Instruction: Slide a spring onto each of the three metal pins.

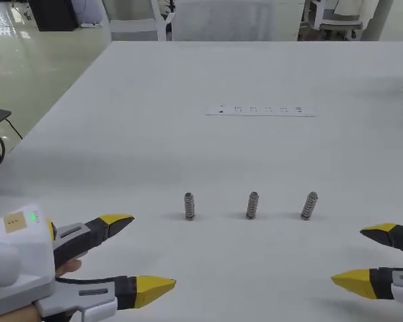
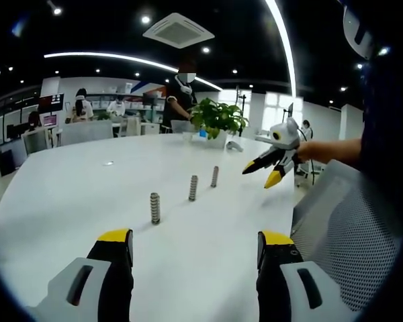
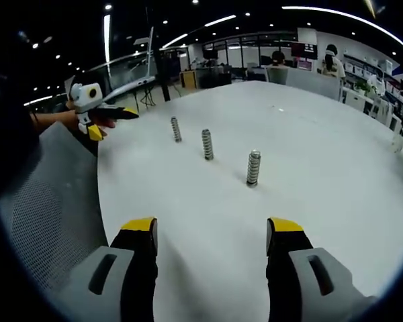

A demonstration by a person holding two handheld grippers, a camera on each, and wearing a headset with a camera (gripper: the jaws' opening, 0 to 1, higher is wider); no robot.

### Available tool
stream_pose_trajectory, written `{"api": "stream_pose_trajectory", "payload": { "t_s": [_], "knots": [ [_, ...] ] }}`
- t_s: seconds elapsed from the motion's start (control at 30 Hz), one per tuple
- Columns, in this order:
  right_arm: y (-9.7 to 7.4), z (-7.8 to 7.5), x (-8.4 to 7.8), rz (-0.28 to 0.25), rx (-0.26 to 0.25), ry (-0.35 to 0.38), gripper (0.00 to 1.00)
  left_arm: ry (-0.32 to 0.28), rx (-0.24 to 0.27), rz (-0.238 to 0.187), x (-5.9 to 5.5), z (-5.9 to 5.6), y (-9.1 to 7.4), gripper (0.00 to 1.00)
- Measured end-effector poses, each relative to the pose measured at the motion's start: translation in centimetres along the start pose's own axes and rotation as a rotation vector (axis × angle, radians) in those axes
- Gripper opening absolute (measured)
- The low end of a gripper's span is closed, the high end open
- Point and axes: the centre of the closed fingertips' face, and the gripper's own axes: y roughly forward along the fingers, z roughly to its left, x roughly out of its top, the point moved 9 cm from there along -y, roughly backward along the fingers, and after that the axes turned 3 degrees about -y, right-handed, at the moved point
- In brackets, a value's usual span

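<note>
Three upright metal pins stand in a row on the white table, each wrapped in a spring: the left one point(image 1: 189, 206), the middle one point(image 1: 252, 205) and the right one point(image 1: 309, 205). They also stand ahead of the jaws in the left gripper view, nearest spring point(image 2: 154, 208), and in the right gripper view, nearest spring point(image 3: 254, 168). My left gripper point(image 1: 142, 258) sits at the near left, open, nothing between its yellow tips. My right gripper point(image 1: 363, 258) is at the near right, open and empty too.
A white label strip point(image 1: 260, 111) lies flat further back on the table. A potted plant point(image 2: 216, 121) stands at the table's far end in the left gripper view. A mesh chair point(image 3: 40, 201) is beside the near table edge. People sit in the background.
</note>
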Motion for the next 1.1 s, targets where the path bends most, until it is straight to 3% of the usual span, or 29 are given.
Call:
{"api": "stream_pose_trajectory", "payload": {
  "t_s": [0.17, 0.6, 1.1],
  "knots": [
    [-0.3, -0.2, 0.6, -0.035, -0.018, -0.044, 0.66, -0.007, 0.003, 0.009, -0.3, 0.3, 0.2, 0.72],
    [-0.5, -0.3, 1.4, -0.068, -0.038, -0.061, 0.66, -0.020, 0.004, 0.024, -0.5, 0.1, 0.2, 0.72],
    [-0.7, -0.3, 1.8, -0.088, -0.050, -0.062, 0.66, -0.015, 0.017, 0.019, 0.1, 0.0, -0.2, 0.72]
  ]
}}
